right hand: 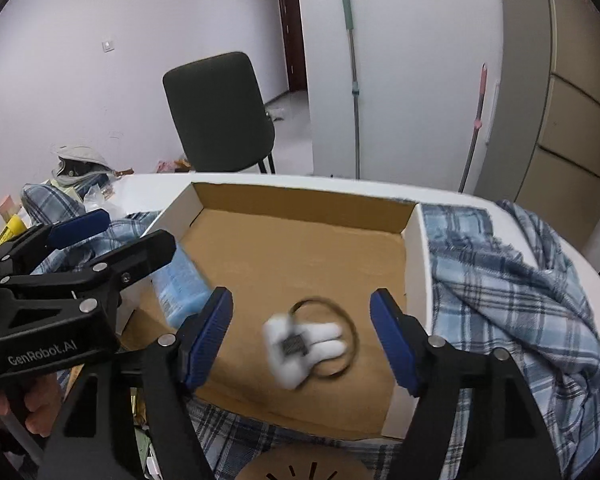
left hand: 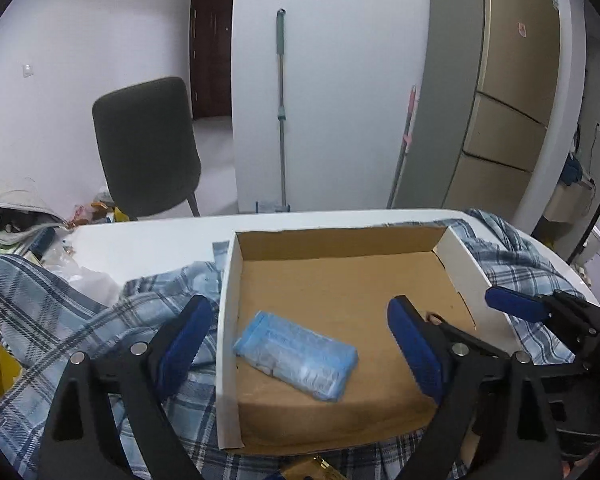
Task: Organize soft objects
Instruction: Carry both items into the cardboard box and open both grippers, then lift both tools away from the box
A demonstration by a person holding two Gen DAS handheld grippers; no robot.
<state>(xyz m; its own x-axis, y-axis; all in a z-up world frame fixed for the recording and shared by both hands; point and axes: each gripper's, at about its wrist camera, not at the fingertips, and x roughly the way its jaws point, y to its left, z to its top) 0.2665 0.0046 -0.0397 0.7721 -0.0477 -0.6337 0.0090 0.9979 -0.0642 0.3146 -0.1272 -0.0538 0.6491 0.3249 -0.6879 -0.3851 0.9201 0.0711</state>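
Observation:
An open cardboard box [left hand: 228, 320] [right hand: 414, 264] with white outer walls lies on a blue plaid cloth [left hand: 80, 320] [right hand: 500, 280]. A light blue soft tissue pack [left hand: 296, 354] [right hand: 180, 284] lies inside at the box's left. A white fluffy hair tie with a dark elastic loop [right hand: 304, 344] lies blurred on the box floor at the right. My left gripper [left hand: 300, 340] is open above the tissue pack, apart from it. My right gripper [right hand: 302, 336] is open above the hair tie, empty. The right gripper's fingers [left hand: 516, 304] show in the left wrist view.
The cloth covers a white table [left hand: 148, 240] [right hand: 260, 179]. A dark chair [left hand: 148, 148] [right hand: 220, 116] stands behind it. Clutter and clothes [left hand: 16, 208] [right hand: 80, 164] sit at the table's left. Mops [left hand: 281, 112] lean on the wall.

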